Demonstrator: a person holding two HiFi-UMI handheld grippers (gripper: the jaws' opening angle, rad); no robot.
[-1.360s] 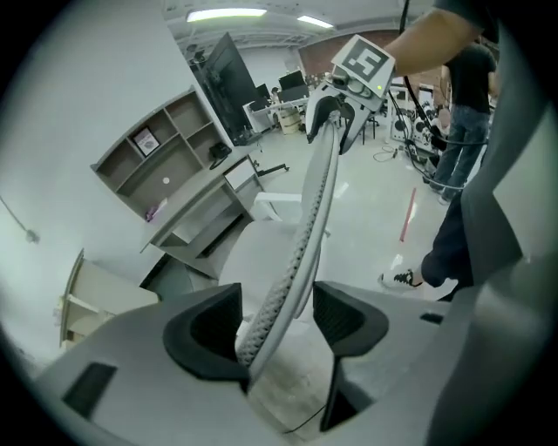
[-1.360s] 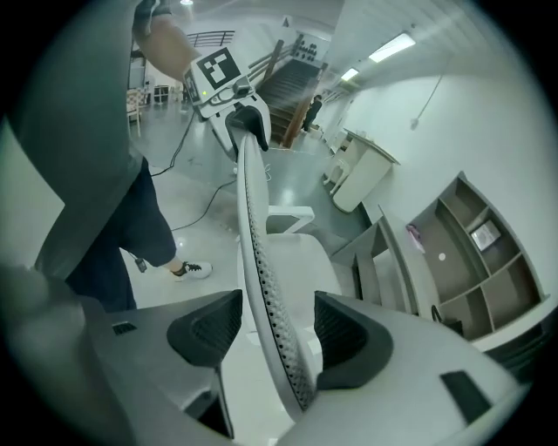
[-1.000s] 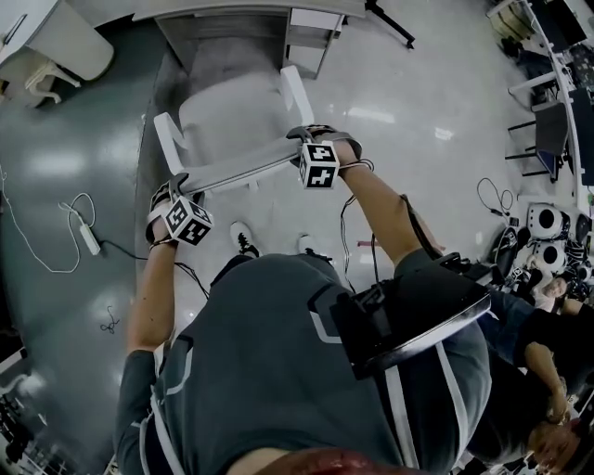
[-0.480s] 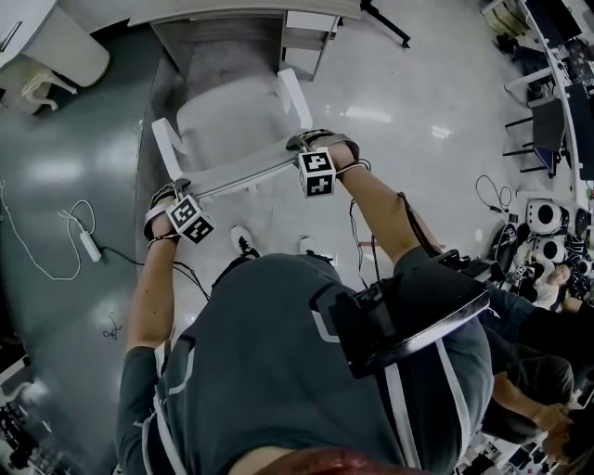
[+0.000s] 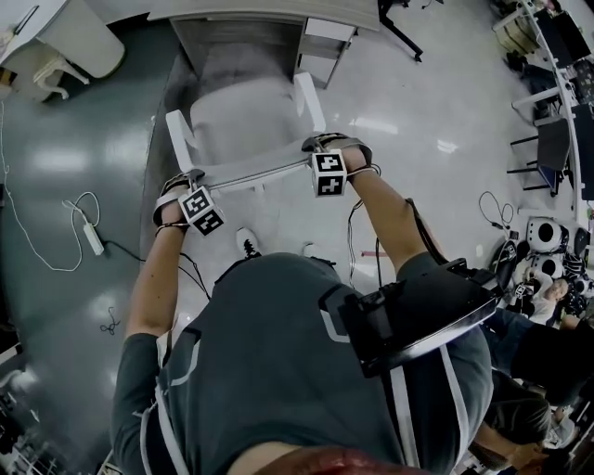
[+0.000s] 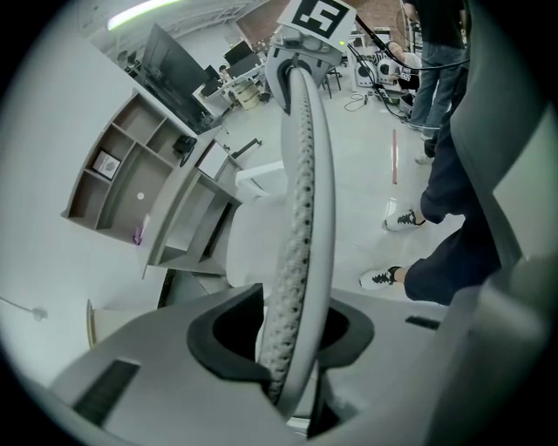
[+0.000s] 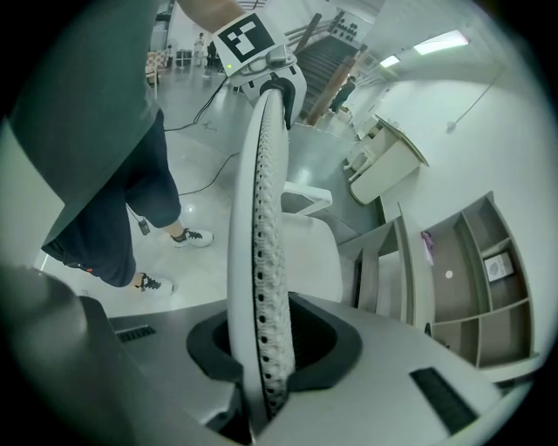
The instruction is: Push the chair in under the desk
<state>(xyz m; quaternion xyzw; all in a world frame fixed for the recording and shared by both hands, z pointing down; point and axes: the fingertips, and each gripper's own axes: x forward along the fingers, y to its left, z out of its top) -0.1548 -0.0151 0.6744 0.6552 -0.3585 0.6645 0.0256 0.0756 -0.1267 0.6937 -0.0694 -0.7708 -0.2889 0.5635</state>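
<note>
- Chair [image 5: 243,116]: white, upper centre of the head view, with its seat turned toward the desk [image 5: 260,9] at the top edge of the frame and its armrests at either side; the seat's front lies near the opening beneath the desk
- Backrest [image 5: 255,172]: seen edge-on as a pale bar across the middle of the head view, nearest the person; in each gripper view its perforated rim [image 6: 301,218] [image 7: 261,244] rises up the centre of the frame
- Left gripper [image 5: 186,181] [image 6: 283,348]: at the left end of the backrest, its jaws closing on the top rim, which fills the gap between them
- Right gripper [image 5: 327,148] [image 7: 261,348]: at the right end of the backrest, its jaws likewise closing on the rim held between them
- Person [image 5: 278,371]: fills the lower half of the head view, both arms stretched forward, shoes [image 5: 246,243] just behind the chair
- Drawer unit [image 5: 320,51]: under the desk, to the right of the chair
- Power strip [image 5: 91,239]: on the grey floor at centre left, with a white cable looped beside it
- Open shelves [image 6: 113,170]: upper left of the left gripper view
</note>
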